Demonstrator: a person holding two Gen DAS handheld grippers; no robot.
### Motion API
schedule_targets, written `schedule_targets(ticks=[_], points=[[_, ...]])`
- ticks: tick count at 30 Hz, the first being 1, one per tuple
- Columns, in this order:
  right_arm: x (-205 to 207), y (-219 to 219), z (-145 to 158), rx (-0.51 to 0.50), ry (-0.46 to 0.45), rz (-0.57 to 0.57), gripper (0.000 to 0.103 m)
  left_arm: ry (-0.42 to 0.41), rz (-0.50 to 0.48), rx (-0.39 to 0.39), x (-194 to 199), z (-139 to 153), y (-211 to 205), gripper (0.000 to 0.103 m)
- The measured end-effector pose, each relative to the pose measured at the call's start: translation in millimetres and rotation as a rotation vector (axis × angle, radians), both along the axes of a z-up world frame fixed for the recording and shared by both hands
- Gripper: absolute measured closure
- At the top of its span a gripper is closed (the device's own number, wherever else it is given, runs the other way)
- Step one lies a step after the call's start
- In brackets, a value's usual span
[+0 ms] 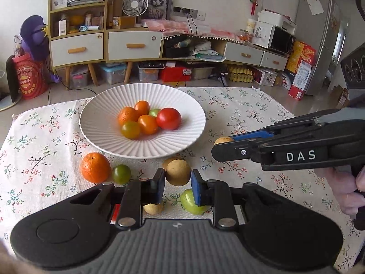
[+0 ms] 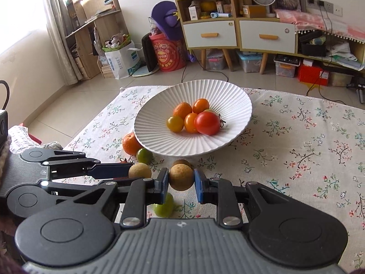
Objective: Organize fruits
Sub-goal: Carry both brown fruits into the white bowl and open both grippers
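Note:
A white ribbed bowl (image 1: 98, 123) (image 2: 228, 141) on the floral cloth holds several tomatoes and small oranges. My left gripper (image 1: 178, 182) is shut on a tan longan (image 1: 178, 172), held above the cloth just in front of the bowl. My right gripper (image 2: 181, 180) is shut on another tan longan (image 2: 181, 177); in the left wrist view it comes in from the right (image 1: 219, 148) with its longan (image 1: 222, 140) at the tip. The left gripper's longan shows in the right wrist view (image 2: 139, 171). On the cloth lie an orange (image 1: 95, 167), a green tomato (image 1: 121, 173) and a green fruit (image 1: 194, 203).
Another tan longan (image 1: 153, 208) lies under the left gripper and one more (image 1: 170, 159) by the bowl's front rim. The floral cloth (image 1: 251, 114) ends at the table's far edge. Cabinets, boxes and a fridge stand behind.

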State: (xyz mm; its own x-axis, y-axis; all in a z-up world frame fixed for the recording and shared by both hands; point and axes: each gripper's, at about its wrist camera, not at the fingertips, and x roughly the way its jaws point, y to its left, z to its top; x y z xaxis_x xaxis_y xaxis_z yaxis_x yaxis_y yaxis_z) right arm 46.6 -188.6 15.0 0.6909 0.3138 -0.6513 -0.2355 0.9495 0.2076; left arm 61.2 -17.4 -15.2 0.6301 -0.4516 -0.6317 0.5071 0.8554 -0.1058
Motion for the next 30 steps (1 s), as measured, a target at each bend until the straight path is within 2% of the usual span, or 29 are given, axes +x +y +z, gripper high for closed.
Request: schedule_targets(ticks=[6,16,24,30], points=[[26,-5,4,0.011,-0.022,-0.082,0.081,-0.002,0.047,-0.021,26,2,-9,0.089],[71,-33,-9,0.063,0.026,-0.238,0.081,0.076,0.129,-0.032,56,-14,-15,0.089],[92,-36,-15,0.109,0.021,-0.242,0.081,0.078,0.133,-0.056,65,-18,-11,0.089],[97,-29,-22,0.089,0.031,-0.203,0.081,0.079,0.136,-0.056,71,-20,-11,0.088]])
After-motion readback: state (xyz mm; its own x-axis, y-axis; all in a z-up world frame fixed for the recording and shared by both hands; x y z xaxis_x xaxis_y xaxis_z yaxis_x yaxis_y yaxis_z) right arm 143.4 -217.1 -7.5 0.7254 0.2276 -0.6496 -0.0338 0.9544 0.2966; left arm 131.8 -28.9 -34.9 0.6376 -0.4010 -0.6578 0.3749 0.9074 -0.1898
